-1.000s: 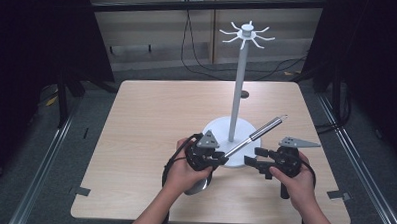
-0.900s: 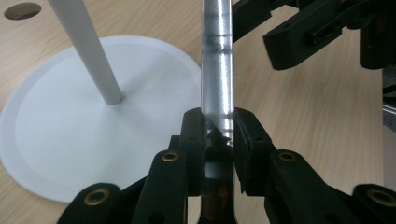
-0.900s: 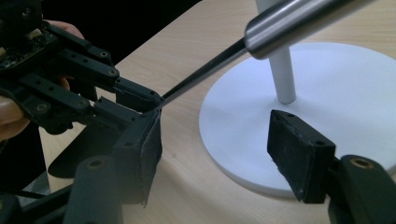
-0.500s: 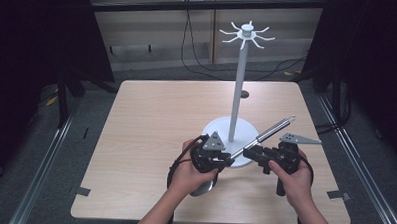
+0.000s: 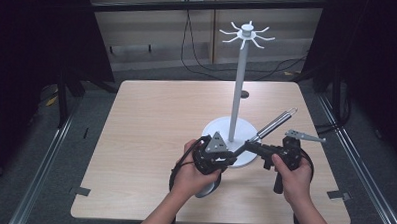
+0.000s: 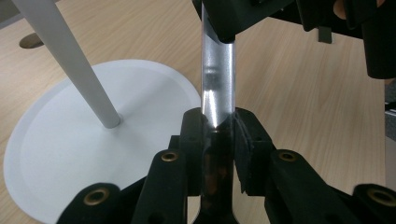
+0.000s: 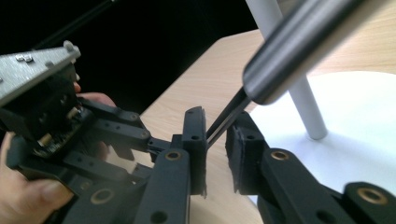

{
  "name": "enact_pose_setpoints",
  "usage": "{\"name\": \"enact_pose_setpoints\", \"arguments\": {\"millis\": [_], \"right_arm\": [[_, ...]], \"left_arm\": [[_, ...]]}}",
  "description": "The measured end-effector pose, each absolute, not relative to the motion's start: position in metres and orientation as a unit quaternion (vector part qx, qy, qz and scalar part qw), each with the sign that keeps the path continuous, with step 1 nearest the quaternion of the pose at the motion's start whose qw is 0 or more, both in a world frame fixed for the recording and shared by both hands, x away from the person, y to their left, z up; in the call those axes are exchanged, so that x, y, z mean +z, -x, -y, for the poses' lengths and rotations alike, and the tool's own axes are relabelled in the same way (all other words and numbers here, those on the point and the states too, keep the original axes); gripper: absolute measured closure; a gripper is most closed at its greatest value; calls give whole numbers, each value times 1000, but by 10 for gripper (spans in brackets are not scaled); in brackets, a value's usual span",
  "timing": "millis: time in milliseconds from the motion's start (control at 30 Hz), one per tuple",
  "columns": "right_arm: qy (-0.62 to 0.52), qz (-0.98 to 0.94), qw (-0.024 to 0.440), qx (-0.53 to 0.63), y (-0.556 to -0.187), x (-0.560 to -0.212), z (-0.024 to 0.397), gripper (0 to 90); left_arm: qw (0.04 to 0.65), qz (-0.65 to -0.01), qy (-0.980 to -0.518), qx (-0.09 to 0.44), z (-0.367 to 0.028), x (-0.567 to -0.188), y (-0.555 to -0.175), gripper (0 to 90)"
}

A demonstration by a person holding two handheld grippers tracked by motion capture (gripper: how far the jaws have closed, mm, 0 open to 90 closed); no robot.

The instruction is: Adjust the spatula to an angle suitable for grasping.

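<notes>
In the high view, the left claw and the right claw meet over the near edge of the white stand base on the wooden bench. Between them a metal utensil slants up to the right, its steel handle pointing away past the white pole.

In the left gripper view, the left claw is clenched on the shiny flat stem of the metal utensil, pads pressing both sides, with the stand base just beside it.

In the right gripper view, the right claw has just been closing; the utensil's thin dark stem runs between its pads, and a narrow gap shows, so a firm grip cannot be told. The left claw's body sits close at left.
</notes>
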State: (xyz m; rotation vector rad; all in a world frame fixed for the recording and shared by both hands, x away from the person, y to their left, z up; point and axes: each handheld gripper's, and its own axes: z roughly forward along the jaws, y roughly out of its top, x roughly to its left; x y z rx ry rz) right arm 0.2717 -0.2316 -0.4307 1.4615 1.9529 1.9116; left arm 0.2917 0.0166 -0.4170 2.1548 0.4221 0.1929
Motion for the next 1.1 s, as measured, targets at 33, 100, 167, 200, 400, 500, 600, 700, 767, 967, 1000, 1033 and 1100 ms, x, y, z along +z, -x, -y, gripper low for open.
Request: {"name": "enact_pose_setpoints", "arguments": {"millis": [33, 100, 167, 200, 400, 500, 600, 700, 767, 967, 1000, 1033, 1100], "right_arm": [[-473, -627, 14, 620, -272, -429, 232, 803], [-473, -613, -4, 633, -273, -427, 232, 840], [-466, -605, -21, 645, -273, -423, 231, 879], [-459, -611, -16, 644, -272, -420, 229, 883], [-431, -631, 3, 645, -272, -404, 227, 884], [-414, -639, 9, 648, -272, -397, 227, 884], [-398, -652, 18, 645, -271, -389, 226, 884], [-391, -662, 22, 639, -272, -383, 225, 884], [-388, -666, 22, 637, -272, -381, 225, 884], [-378, -671, 21, 638, -275, -377, 224, 884], [-377, -672, 21, 637, -275, -376, 224, 884], [-375, -673, 21, 637, -276, -376, 224, 884], [-374, -674, 22, 636, -276, -374, 223, 883]], "left_arm": [[453, -173, -871, 82, -17, -416, -291, 753], [449, -169, -873, 92, -16, -412, -289, 753], [447, -166, -873, 102, -14, -410, -287, 755], [450, -168, -872, 96, -14, -409, -287, 757], [474, -169, -860, 80, -19, -400, -287, 761], [489, -170, -854, 54, -20, -396, -290, 763], [496, -170, -851, 23, -21, -394, -294, 767], [501, -165, -849, 7, -22, -393, -298, 770], [507, -164, -846, -9, -24, -392, -300, 772], [516, -160, -841, -36, -25, -392, -306, 779], [518, -160, -840, -39, -25, -392, -307, 779], [519, -159, -839, -40, -26, -393, -307, 780], [523, -162, -836, -45, -26, -393, -308, 781]]}}
